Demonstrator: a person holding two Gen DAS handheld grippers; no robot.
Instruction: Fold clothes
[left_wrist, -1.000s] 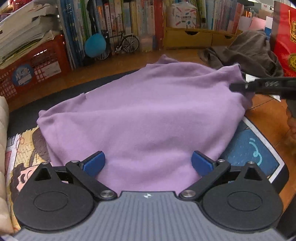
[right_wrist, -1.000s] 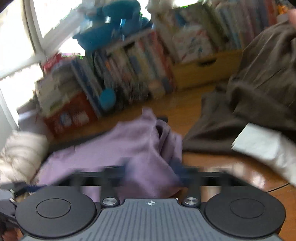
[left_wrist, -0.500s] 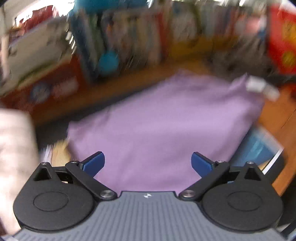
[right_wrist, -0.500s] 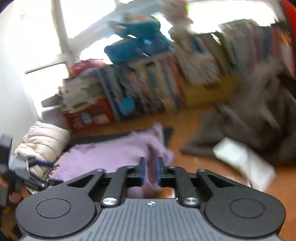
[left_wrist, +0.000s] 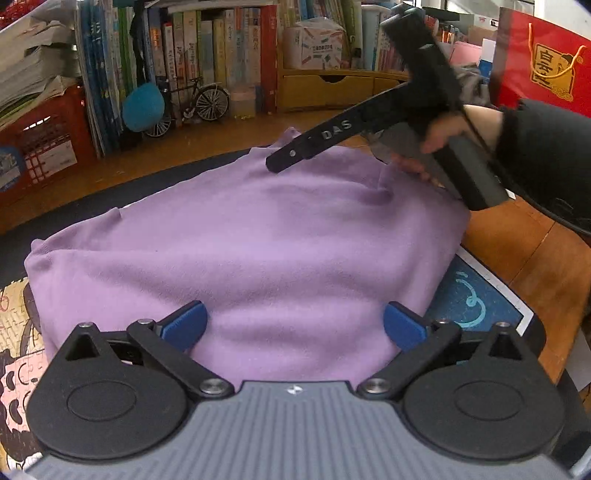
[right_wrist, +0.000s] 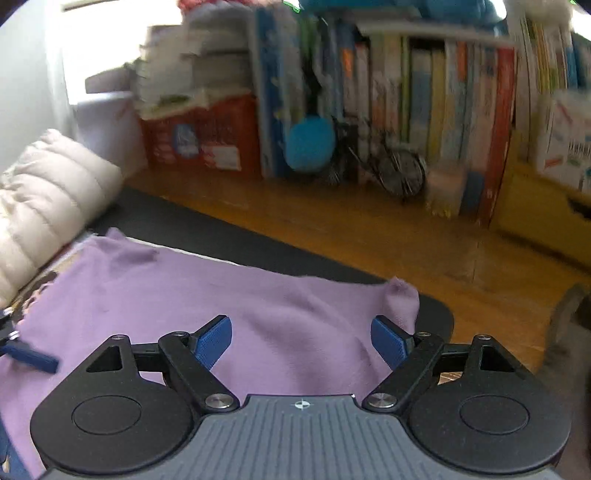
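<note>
A purple garment (left_wrist: 258, 240) lies spread flat on a dark printed mat (left_wrist: 476, 306). My left gripper (left_wrist: 293, 325) stands open low over its near edge, blue pads wide apart and not pressing the cloth. A hand (left_wrist: 450, 129) holds my right gripper (left_wrist: 280, 162) over the garment's far right part. In the right wrist view the right gripper (right_wrist: 303, 343) hangs above the purple garment (right_wrist: 221, 295); its jaws are opening and nothing is pinched between them. A blue fingertip (right_wrist: 29, 356) of the left gripper shows at the left edge.
The mat lies on a wooden table (left_wrist: 535, 251). Behind it stand a row of books (left_wrist: 207, 55), a red crate (left_wrist: 40, 147), a model bicycle (left_wrist: 199, 103) and a red bag (left_wrist: 543, 62). A beige padded jacket (right_wrist: 44, 192) lies left; a grey-brown garment (left_wrist: 472, 85) far right.
The right gripper let go of the purple cloth corner, opened wide and swung left over the garment. The left gripper shook briefly and is back over the near edge, still open.
</note>
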